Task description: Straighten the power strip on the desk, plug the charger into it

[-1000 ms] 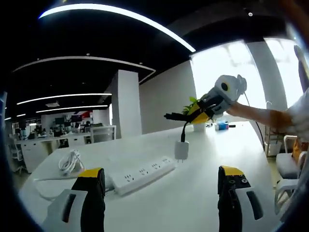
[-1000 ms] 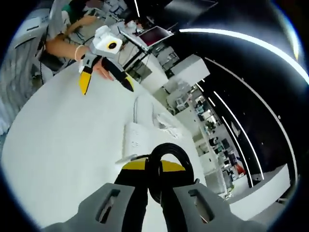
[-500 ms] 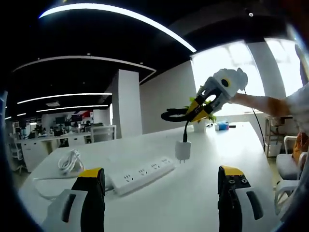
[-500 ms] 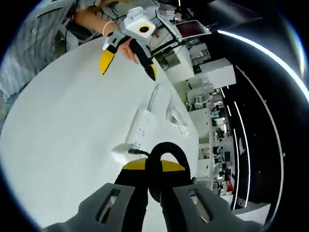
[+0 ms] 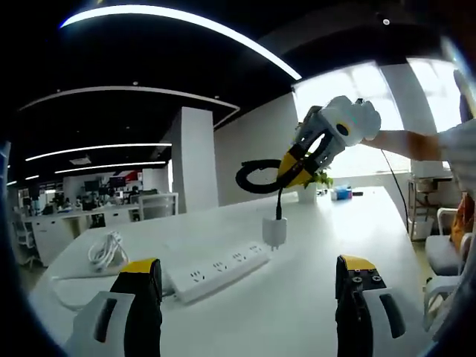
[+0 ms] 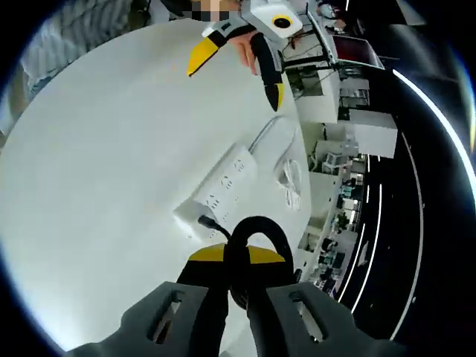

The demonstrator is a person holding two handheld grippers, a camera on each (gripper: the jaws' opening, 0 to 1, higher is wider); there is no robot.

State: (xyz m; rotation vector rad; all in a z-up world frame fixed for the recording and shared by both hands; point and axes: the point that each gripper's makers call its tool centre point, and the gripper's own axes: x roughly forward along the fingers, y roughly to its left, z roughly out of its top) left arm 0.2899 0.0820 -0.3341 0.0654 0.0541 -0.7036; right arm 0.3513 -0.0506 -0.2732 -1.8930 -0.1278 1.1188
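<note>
The right gripper [image 6: 236, 262] pinched the charger [image 5: 274, 231] cable, plug hanging just above the power strip [image 5: 218, 269], not yet inserted; the left gripper [image 5: 245, 286] gaped wide over the tabletop [image 5: 312, 253].

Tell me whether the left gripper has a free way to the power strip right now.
Probably yes. The left gripper is open and holds nothing, and the power strip lies on the desk just ahead of it with bare desk between. The charger hanging from the right gripper is over the strip's far end only.
</note>
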